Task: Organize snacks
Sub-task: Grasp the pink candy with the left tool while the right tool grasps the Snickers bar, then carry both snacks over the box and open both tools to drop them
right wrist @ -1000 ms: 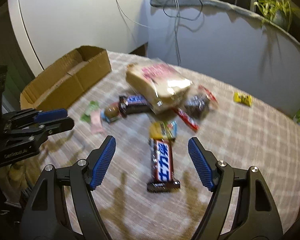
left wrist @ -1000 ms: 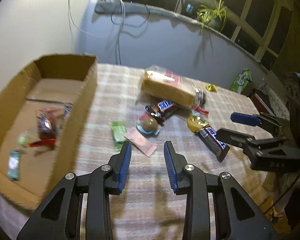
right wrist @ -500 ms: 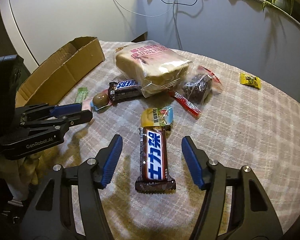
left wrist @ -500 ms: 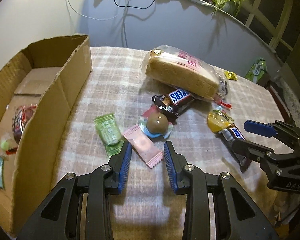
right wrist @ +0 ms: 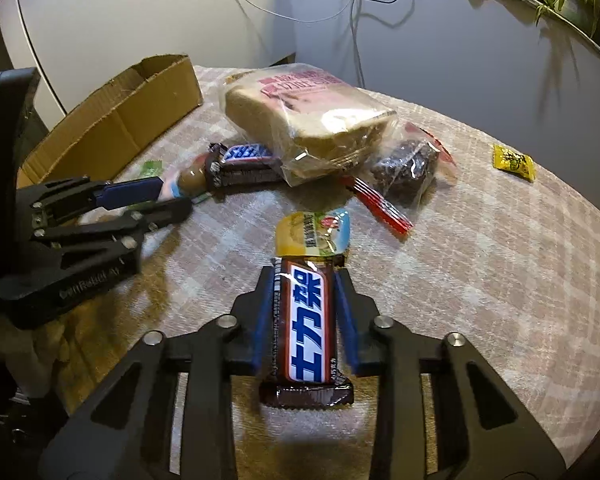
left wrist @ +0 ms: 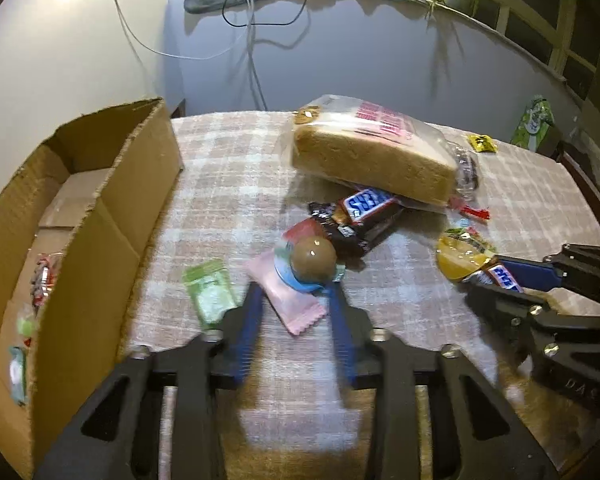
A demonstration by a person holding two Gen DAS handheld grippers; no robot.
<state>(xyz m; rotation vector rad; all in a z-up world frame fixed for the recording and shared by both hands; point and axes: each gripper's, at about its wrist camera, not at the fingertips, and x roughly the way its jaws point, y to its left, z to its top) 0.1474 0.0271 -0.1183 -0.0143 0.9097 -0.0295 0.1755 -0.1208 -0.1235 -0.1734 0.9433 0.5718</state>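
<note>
Snacks lie on a checked tablecloth. My left gripper (left wrist: 294, 300) is open, its blue fingers either side of a pink wrapped candy (left wrist: 288, 294); a brown ball-shaped snack on a blue wrapper (left wrist: 312, 258) sits just beyond. My right gripper (right wrist: 304, 280) has closed against the sides of a long Snickers bar (right wrist: 306, 328), which lies on the table. A second Snickers bar (left wrist: 360, 210) lies under a bagged bread loaf (left wrist: 372, 152). A cardboard box (left wrist: 112, 216) holding several snacks stands at the left.
A green packet (left wrist: 210, 298) lies left of my left fingers. A yellow jelly cup (right wrist: 312, 232), a red stick (right wrist: 380, 204), a dark bagged cake (right wrist: 408, 168) and a yellow candy (right wrist: 514, 162) lie farther out. The wall and a cabled ledge are behind the table.
My left gripper has moved forward and now straddles the pink candy. My right gripper has moved forward over the long Snickers bar and its fingers have closed in against it.
</note>
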